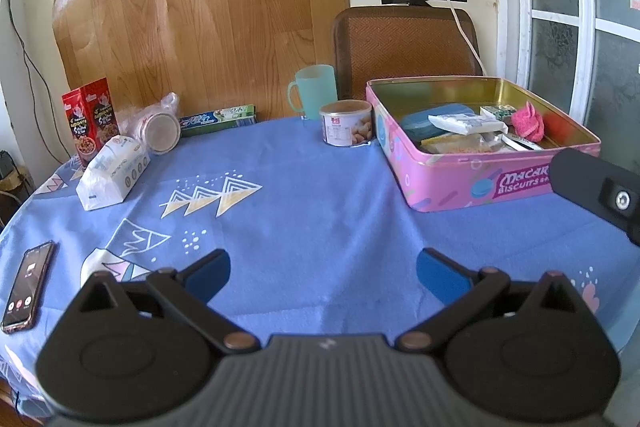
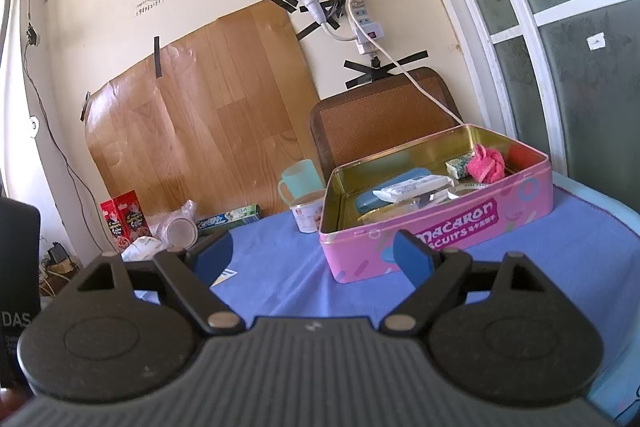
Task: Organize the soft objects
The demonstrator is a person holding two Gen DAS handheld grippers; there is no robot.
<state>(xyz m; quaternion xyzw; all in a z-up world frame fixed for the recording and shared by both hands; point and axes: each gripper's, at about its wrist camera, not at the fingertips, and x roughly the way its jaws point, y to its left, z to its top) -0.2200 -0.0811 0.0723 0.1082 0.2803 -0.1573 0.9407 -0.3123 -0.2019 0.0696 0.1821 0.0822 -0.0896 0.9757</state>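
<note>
A pink biscuit tin point(image 1: 452, 183) point(image 2: 440, 231) stands open on the blue tablecloth at the right. In it lie a pink fluffy cloth point(image 1: 528, 121) point(image 2: 486, 165), a white packet point(image 1: 464, 123) point(image 2: 416, 185), a blue case point(image 1: 420, 123) and small packets. A white tissue pack point(image 1: 114, 171) lies at the left of the table. My left gripper point(image 1: 322, 277) is open and empty, low over the near cloth. My right gripper point(image 2: 312, 259) is open and empty, in front of the tin; its body shows in the left wrist view point(image 1: 600, 191).
A nut can point(image 1: 346, 123), a teal mug point(image 1: 314, 87), a toothpaste box point(image 1: 218, 119), a bagged cup point(image 1: 158, 127) and a red cereal box point(image 1: 90, 119) stand along the back. A phone point(image 1: 28, 285) lies near left. A chair point(image 1: 408, 47) stands behind.
</note>
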